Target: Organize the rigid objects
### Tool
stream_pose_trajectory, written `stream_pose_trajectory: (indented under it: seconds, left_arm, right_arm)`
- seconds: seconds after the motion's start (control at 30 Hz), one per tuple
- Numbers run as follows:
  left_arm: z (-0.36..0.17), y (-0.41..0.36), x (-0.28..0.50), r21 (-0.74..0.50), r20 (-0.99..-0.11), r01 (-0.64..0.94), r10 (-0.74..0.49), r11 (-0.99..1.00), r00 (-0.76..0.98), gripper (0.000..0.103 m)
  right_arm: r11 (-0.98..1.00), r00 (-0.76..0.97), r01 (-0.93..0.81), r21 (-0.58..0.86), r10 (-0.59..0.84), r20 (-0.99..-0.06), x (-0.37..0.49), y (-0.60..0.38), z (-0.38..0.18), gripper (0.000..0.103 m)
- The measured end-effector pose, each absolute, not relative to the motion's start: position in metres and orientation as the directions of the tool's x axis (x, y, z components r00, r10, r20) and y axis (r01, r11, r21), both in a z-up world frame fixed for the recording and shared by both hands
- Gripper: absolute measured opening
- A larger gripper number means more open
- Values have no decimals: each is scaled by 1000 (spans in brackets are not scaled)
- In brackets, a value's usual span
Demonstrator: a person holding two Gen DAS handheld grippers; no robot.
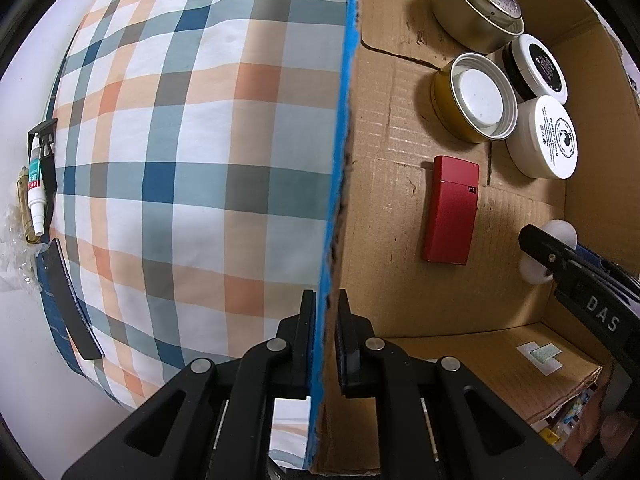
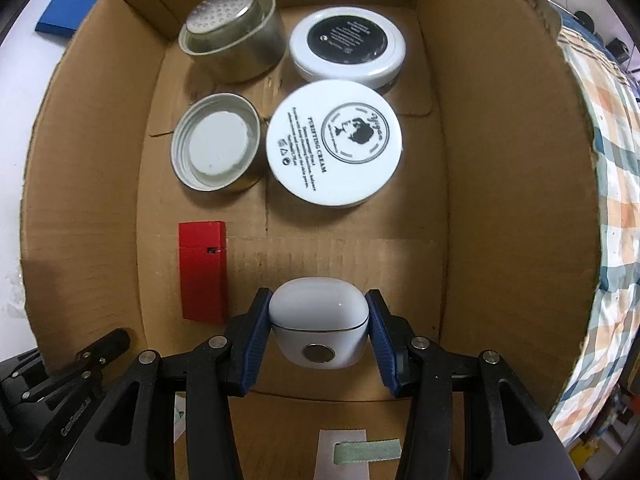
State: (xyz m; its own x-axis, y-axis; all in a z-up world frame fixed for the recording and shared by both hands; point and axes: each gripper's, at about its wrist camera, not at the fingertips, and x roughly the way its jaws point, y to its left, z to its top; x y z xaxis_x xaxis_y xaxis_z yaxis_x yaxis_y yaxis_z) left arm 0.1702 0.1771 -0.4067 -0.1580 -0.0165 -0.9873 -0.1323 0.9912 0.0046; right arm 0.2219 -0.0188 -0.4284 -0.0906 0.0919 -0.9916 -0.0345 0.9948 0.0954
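Note:
A cardboard box holds a silver tin, a gold lid, a black-topped white jar, a white cream jar and a red flat case. My right gripper is shut on a white earbud case, low over the box floor beside the red case. My left gripper is shut on the box's blue-edged left wall. The left wrist view shows the red case, the jars and the right gripper's finger.
The box rests on a checked cloth. A small white tube and a black strip lie at the cloth's far left edge. A blue board lies behind the box.

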Motion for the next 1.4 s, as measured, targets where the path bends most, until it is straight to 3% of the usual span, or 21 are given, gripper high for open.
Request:
stream_pose_trajectory:
  seconds: [0.7, 1.1, 1.3, 1.33, 1.4]
  left_arm:
    - [-397, 181, 163, 1, -989, -139, -19, 990, -144, 7]
    - [-317, 162, 152, 43, -999, -96, 44, 994, 6, 7]
    - [-277, 143, 149, 19, -995, -82, 27, 996, 92, 8]
    - [-268, 137, 149, 22, -993, -71, 31, 997, 117, 10]
    - [-257, 136, 152, 14, -990, -61, 23, 998, 142, 27]
  right_arm:
    - [994, -56, -33, 100, 98, -994, 231, -20, -405, 54]
    - [991, -8, -33, 129, 129, -992, 220, -41, -357, 61]
    - [989, 53, -24, 143, 144, -988, 201, -61, -312, 72]
    - [989, 65, -23, 144, 146, -987, 199, -64, -305, 76]
    - [989, 91, -17, 147, 148, -985, 195, -71, -290, 82]
